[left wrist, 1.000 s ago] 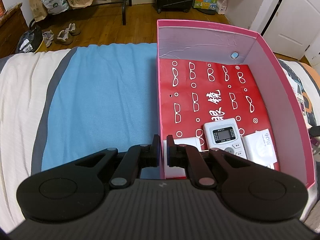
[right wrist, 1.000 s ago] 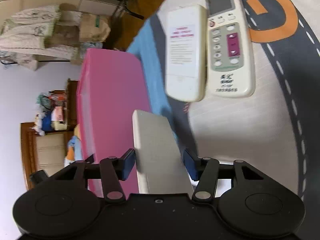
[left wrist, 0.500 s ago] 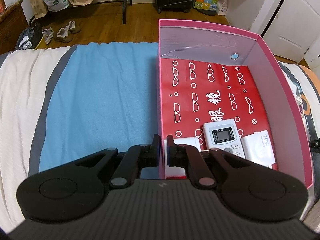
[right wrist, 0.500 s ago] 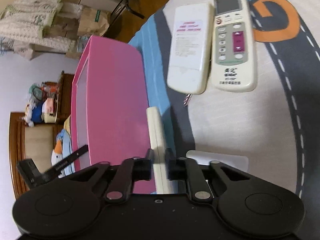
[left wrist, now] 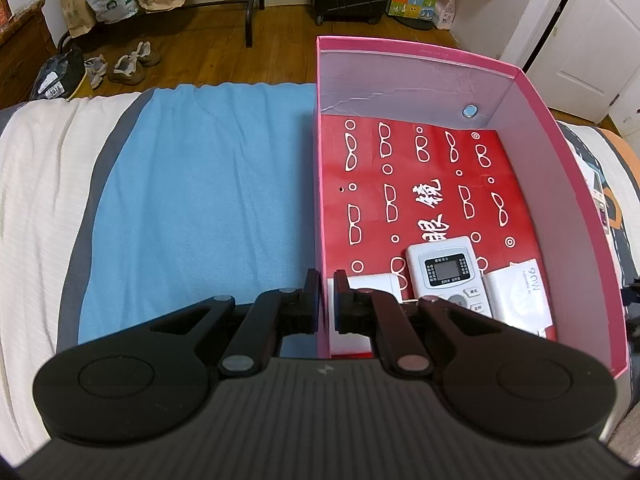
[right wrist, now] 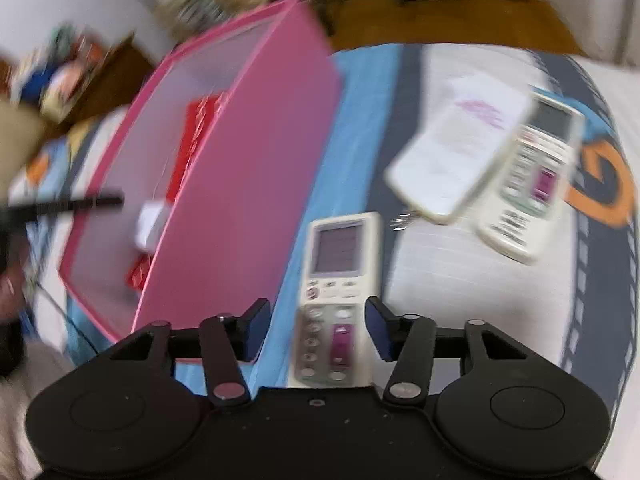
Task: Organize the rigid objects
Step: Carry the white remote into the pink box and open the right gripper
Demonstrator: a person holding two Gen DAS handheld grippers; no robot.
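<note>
A pink box (left wrist: 540,168) with a red patterned floor stands on the bed. My left gripper (left wrist: 326,300) is shut on the near end of its left wall. Inside, at the near end, lie a white remote with a screen (left wrist: 444,268), a white carton (left wrist: 516,296) and a small white item (left wrist: 372,284). In the blurred right wrist view, my right gripper (right wrist: 316,312) has its jaws opening. Between them a cream remote (right wrist: 340,264) lies face up beside the box's outer wall (right wrist: 248,160), with a gap at the left pad.
Further right on the bedspread lie two more remotes side by side: a white one (right wrist: 460,152) lying face down and a buttoned one (right wrist: 536,184). A blue blanket (left wrist: 200,208) covers the bed left of the box. Beyond the bed's far edge are wooden floor, shoes and bags.
The right gripper rolled and swung; it pinched the cream remote on its thin edge, and now the remote lies flat, face up, between parted jaws. The left gripper kept its hold.
</note>
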